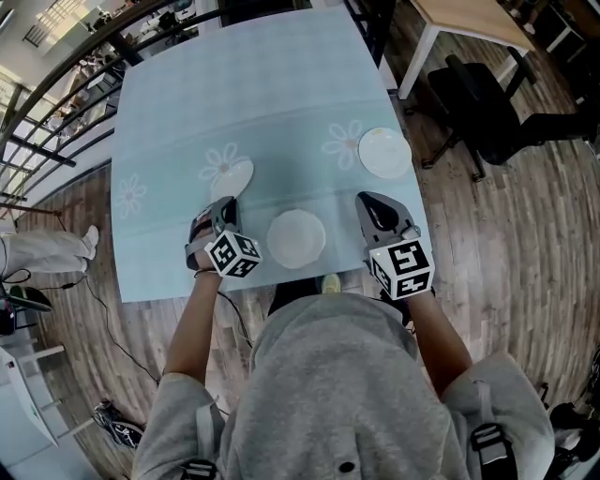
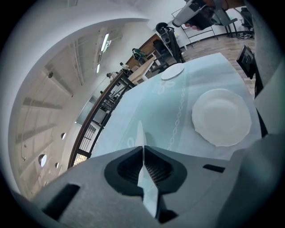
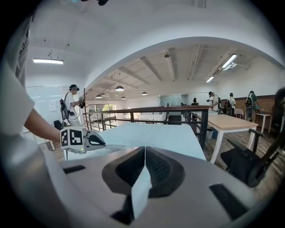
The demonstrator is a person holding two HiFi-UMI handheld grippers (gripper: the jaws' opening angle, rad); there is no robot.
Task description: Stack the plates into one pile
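Note:
Three white plates are on a table with a light blue cloth (image 1: 281, 84). My left gripper (image 1: 223, 206) is shut on the near rim of the left plate (image 1: 232, 178), which is tilted up off the cloth. In the left gripper view this plate shows edge-on as a thin sliver (image 2: 140, 131) rising from the closed jaws (image 2: 142, 149). The middle plate (image 1: 296, 237) (image 2: 221, 116) lies flat near the front edge, between my two grippers. The third plate (image 1: 384, 152) (image 2: 172, 71) lies at the back right. My right gripper (image 1: 367, 202) (image 3: 143, 151) is shut and holds nothing, right of the middle plate.
A black office chair (image 1: 487, 108) and a wooden table (image 1: 469, 19) stand to the right of the blue table. A dark railing (image 1: 56, 122) runs along the left. The table's front edge is just below my grippers. People stand far off by the railing (image 3: 73, 104).

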